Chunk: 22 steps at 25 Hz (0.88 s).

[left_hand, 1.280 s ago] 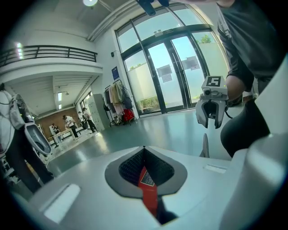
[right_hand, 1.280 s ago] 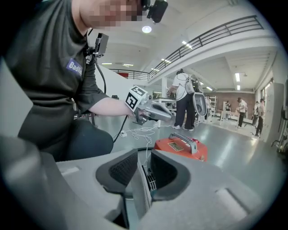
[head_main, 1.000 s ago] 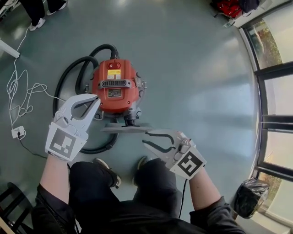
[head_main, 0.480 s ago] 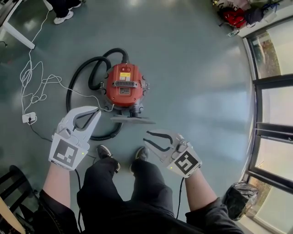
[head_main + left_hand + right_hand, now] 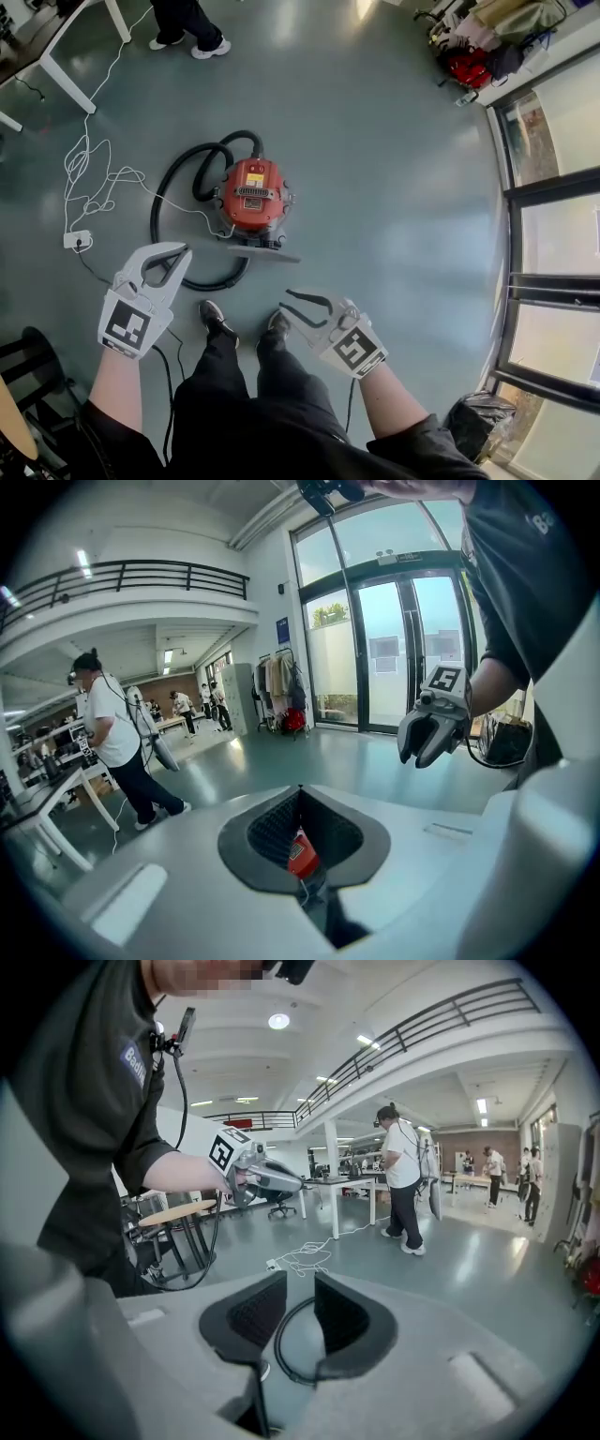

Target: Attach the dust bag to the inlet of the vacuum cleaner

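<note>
While the left gripper [image 5: 183,251] is held at lower left of the head view with its smooth white jaws closed tip to tip, nothing is gripped. Only a rounded loop lined with ribbed black padding is seen between them. The right gripper [image 5: 284,301], at lower centre, is held with its jaws a narrow way apart and empty. A curve of the black hose [image 5: 279,1346] is framed in the gap in its own view.

Above both, near frame centre and well apart from them, the vacuum cleaner [image 5: 251,194] is seen on the floor [image 5: 394,169]: a rounded red shell with a grilled panel. A flat grey piece [image 5: 263,251] is seen against its near side; whether it is the dust bag cannot be told. The corrugated hose is looped to its left, with a tangled white cable [image 5: 89,178] beyond.

The floor is glossy grey-green and open to the right, as far as the dark-framed glazing [image 5: 548,206] at the right edge.
</note>
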Tool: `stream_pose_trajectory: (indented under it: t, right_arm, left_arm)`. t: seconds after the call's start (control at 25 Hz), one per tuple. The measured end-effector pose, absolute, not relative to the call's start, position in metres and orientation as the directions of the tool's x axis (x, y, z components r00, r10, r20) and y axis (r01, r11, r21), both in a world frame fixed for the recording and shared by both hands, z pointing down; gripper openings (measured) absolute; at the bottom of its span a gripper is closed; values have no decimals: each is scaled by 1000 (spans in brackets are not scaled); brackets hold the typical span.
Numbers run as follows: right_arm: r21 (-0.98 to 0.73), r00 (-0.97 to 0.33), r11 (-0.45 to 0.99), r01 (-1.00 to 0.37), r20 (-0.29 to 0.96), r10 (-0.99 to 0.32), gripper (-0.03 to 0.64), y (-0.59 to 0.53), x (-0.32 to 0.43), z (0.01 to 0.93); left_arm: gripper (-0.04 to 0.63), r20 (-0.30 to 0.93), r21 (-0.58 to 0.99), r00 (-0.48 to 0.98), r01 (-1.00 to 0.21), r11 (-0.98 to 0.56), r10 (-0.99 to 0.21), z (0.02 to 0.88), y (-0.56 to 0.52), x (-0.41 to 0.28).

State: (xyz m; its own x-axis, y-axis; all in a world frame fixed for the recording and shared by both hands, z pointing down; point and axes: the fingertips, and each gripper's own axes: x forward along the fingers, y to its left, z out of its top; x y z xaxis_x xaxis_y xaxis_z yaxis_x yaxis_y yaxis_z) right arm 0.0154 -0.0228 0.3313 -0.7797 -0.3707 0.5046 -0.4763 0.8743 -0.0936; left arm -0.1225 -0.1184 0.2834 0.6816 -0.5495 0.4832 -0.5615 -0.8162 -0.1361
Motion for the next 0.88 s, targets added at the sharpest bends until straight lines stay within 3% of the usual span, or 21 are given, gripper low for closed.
stream_pose_trajectory:
  t: [0.52, 0.88]
  right_arm:
    - [-28, -828, 920, -390, 448, -338, 84, 24, 16, 282]
    - [-1, -825, 918, -398, 438, -357, 84, 54, -26, 235]
  left_arm:
    - [17, 408, -148, 650, -646, -749, -641, 191, -38, -100]
    - [17, 342, -134, 712, -609, -782, -613, 167, 2, -123]
